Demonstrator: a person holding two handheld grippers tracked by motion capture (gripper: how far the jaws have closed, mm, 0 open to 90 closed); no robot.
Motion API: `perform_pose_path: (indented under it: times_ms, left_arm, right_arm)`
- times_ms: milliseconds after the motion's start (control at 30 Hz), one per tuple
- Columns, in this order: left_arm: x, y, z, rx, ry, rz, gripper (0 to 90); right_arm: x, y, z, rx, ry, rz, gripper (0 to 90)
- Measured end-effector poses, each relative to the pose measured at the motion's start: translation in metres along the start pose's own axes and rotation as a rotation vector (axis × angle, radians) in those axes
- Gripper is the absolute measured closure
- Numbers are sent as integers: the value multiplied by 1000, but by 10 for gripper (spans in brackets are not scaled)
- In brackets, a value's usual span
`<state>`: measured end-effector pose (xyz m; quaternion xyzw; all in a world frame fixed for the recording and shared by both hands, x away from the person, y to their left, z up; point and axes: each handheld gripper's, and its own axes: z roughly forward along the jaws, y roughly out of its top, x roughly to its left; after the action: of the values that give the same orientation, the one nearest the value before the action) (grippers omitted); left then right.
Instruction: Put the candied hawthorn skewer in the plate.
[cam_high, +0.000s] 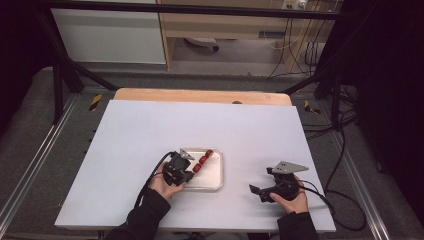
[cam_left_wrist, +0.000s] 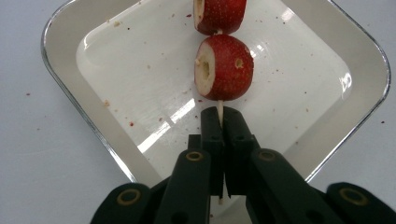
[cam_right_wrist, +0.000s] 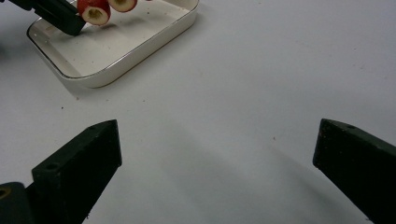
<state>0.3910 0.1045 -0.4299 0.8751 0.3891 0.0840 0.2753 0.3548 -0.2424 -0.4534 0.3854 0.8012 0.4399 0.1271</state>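
Observation:
A thin wooden skewer (cam_left_wrist: 220, 111) carries several red fruit pieces (cam_left_wrist: 224, 66) with pale cut faces. It hangs over a white square tray (cam_left_wrist: 93, 107). My left gripper (cam_left_wrist: 221, 116) is shut on the skewer's bare end, just below the nearest fruit. From above, the fruit (cam_high: 202, 160) lines up along the tray's (cam_high: 212, 182) upper left part, with my left gripper (cam_high: 189, 173) at the tray's left edge. My right gripper (cam_high: 257, 192) is open over bare table to the right of the tray; its own view has the tray (cam_right_wrist: 140, 51) and fruit (cam_right_wrist: 95, 11) at top left.
The white tabletop (cam_high: 150, 130) spreads wide around the tray. A wooden strip (cam_high: 200, 95) runs along its far edge. Black frame bars and cables (cam_high: 345, 150) stand beyond the table's sides. Small red crumbs dot the tray floor.

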Motion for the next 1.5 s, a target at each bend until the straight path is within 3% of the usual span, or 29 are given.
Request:
perform_pose_path:
  times_ms: [167,300,567,733,833,900,1167,1500]
  left_arm:
    - [0,-2,-2,-15,0,10,845]
    - [3,-5,-7,-47,-7,30,766]
    - [13,-14,-28,-139,-56,111,473]
    - [23,-24,-40,-166,-76,125,314]
    - [30,-33,-46,-167,-64,128,217]
    - [35,-41,-49,-168,-48,119,158]
    - [58,-81,-62,-215,-13,84,57]
    - [86,-121,-70,-296,-8,21,44]
  right_arm:
    - [0,0,0,0,-1,3,17]
    - [0,0,-1,0,-3,1,17]
    - [0,0,-1,-2,-4,8,16]
    - [0,1,-1,-1,-6,9,14]
    - [0,0,-1,2,-6,12,13]
    - [0,0,-1,2,-6,13,12]
    - [0,0,0,12,-3,15,10]
    - [0,-1,2,27,-3,5,7]
